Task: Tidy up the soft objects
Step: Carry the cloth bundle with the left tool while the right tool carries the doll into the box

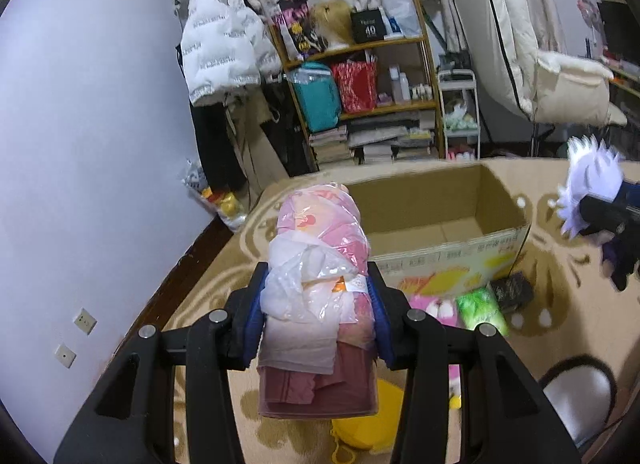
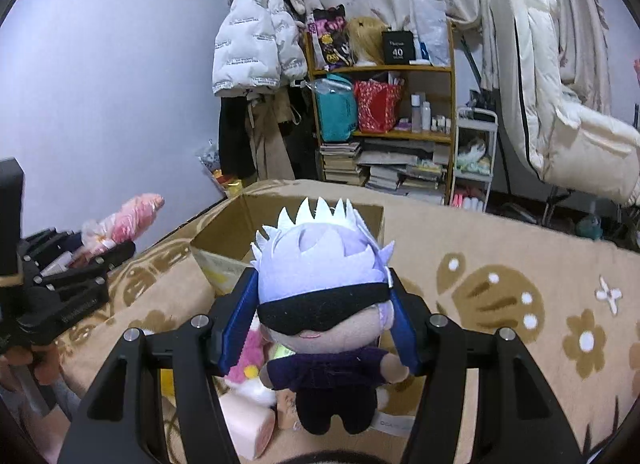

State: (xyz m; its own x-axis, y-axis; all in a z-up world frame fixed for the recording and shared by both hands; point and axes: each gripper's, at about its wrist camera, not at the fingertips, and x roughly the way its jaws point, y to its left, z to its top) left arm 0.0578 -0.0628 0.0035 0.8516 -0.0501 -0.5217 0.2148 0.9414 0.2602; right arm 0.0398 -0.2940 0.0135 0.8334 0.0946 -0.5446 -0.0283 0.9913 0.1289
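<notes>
The pink bagged bundle (image 1: 320,264) stood clamped between the left gripper (image 1: 318,304) pads, its long axis running forward toward the open cardboard box (image 1: 452,252) just ahead on the patterned blanket (image 1: 568,296); the white-haired plush doll (image 2: 324,304) hung by its head in the right gripper (image 2: 320,320), the box likewise ahead; judging by both views, neither hand was clearly nearer.
</notes>
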